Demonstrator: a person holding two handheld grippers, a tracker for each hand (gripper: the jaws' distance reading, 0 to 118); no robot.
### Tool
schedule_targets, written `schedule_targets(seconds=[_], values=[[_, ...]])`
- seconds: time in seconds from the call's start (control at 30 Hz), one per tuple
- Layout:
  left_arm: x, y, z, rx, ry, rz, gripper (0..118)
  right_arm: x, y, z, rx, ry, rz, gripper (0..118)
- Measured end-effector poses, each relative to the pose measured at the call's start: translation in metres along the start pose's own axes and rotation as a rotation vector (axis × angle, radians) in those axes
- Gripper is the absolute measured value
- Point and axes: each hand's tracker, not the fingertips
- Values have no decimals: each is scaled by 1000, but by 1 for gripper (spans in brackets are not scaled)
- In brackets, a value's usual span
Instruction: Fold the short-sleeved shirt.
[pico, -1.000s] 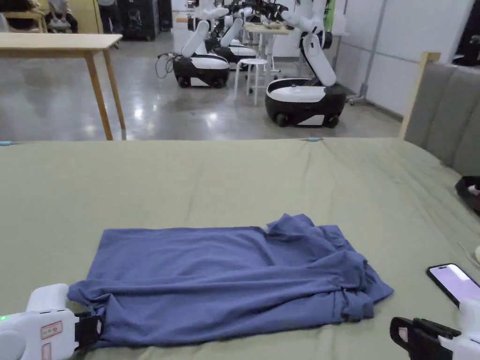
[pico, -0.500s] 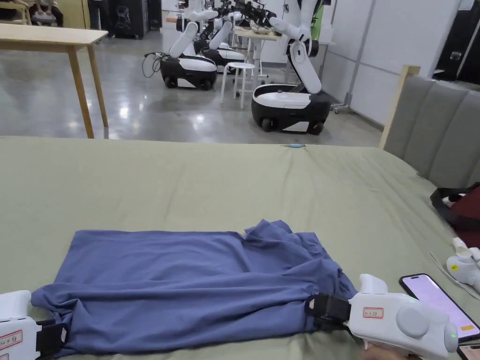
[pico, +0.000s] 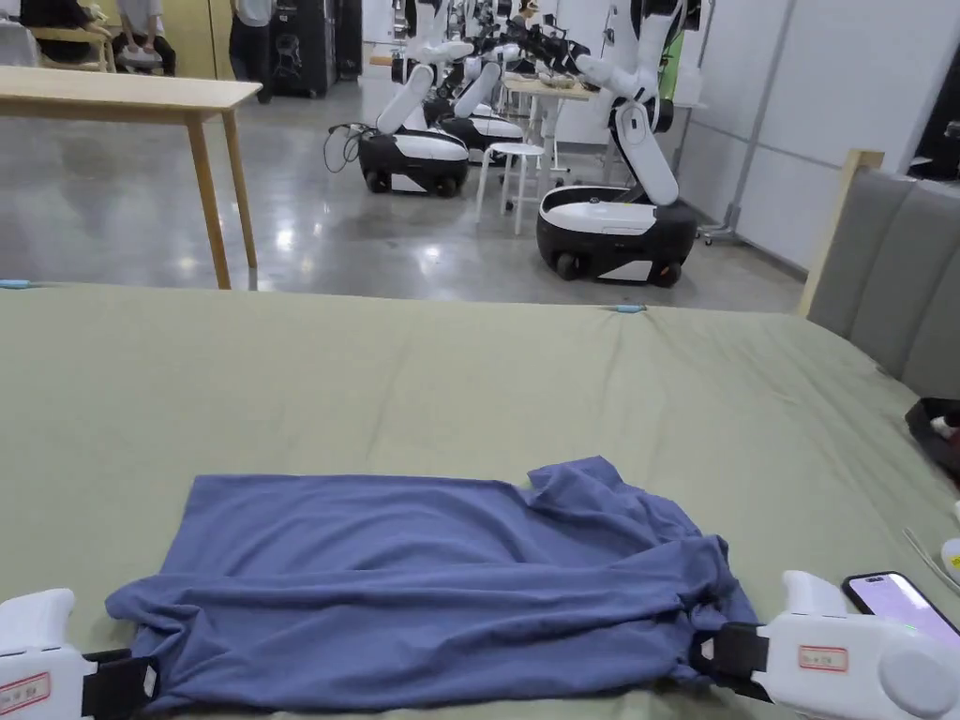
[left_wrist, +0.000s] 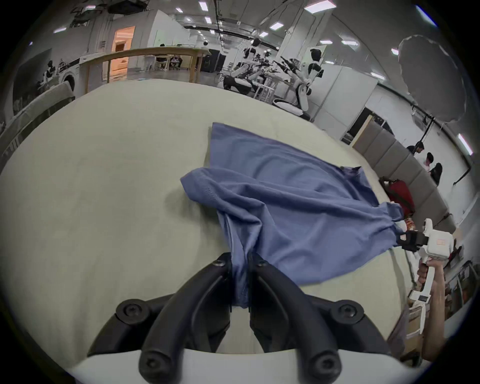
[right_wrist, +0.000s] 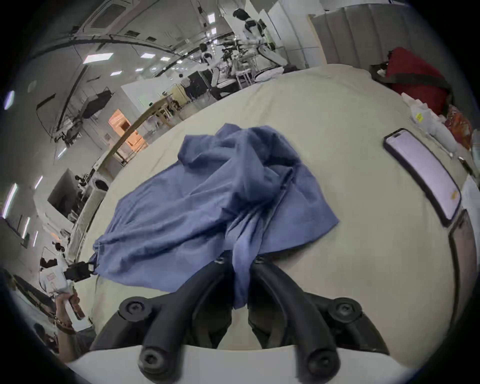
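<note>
A blue short-sleeved shirt (pico: 422, 581) lies lengthwise across the green bed cover (pico: 469, 384), partly folded, with its sleeve end bunched at the right. My left gripper (pico: 150, 682) is shut on the shirt's near left corner; in the left gripper view the cloth (left_wrist: 298, 202) runs down between its jaws (left_wrist: 240, 262). At the near right corner my right gripper (pico: 705, 649) is shut on the gathered fabric, and the right gripper view shows a bunch of shirt (right_wrist: 207, 197) pinched between its jaws (right_wrist: 240, 259). The near edge is stretched between both grippers.
A phone (pico: 900, 605) with a lit screen lies on the cover just right of the right gripper. A dark red bag (pico: 937, 431) sits at the far right by the grey headboard (pico: 891, 272). Beyond the bed stand a wooden table (pico: 131, 94) and wheeled robots (pico: 614, 225).
The right gripper came in from the lower right and shut on the shirt's right corner. The near edge has since been drawn taut between both grippers. The camera also shifted.
</note>
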Motion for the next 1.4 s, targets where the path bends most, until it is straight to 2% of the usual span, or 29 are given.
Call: schedule_targets(seconds=[0.1,0.2,0.43,0.63,0.67,0.7,0.73,0.77,0.8,0.83,0.9,1.0,1.07,1.1,1.13,1.17,1.2,1.23,1.27,1.33,1.4], values=[[-2,-17,27,3,-13,6,9,7,-12,30,-18,29,-16,9],[-4,-41,49,-12,7,1,9,7,-33,58,-38,9,24,10],[-7,-88,77,-45,-18,51,9,3,-80,96,-71,-22,21,9],[-12,-94,67,-40,-17,63,9,11,-85,81,-96,-36,39,11],[-12,-94,65,-39,-13,59,10,11,-86,79,-96,-39,47,16],[-12,-94,65,-29,-13,50,12,10,-88,79,-84,-58,68,39],[-12,-94,67,-22,-14,41,23,9,-89,80,-61,-103,103,75],[-12,-93,69,-14,-3,33,45,8,-90,82,-44,-131,123,107],[-17,-94,71,11,1,45,92,8,-92,91,-18,-132,131,118],[-18,-93,76,31,-3,48,117,7,-92,107,43,-105,142,118],[-18,-91,96,122,-17,48,117,4,-92,133,105,-94,150,118],[-14,-95,126,142,32,65,117,-14,-99,178,194,-110,177,118],[-7,-100,143,167,50,52,112,-26,-109,199,243,-98,224,113],[-3,-104,150,199,27,23,96,-31,-116,208,294,-69,259,105],[1,-110,157,230,12,5,70,-35,-119,212,303,-62,257,89],[4,-114,159,239,22,-4,31,-36,-121,214,293,-64,239,64],[12,-114,162,238,36,-18,0,-37,-122,215,295,-51,219,26],[18,-117,162,250,74,-34,0,-36,-123,214,299,-34,207,12],[21,-120,162,290,92,-51,0,-36,-124,212,308,-32,203,10],[26,-117,161,238,55,-42,0,-37,-127,208,325,-70,199,0],[33,-113,161,243,39,-36,0,-29,-127,205,310,-84,201,0]])
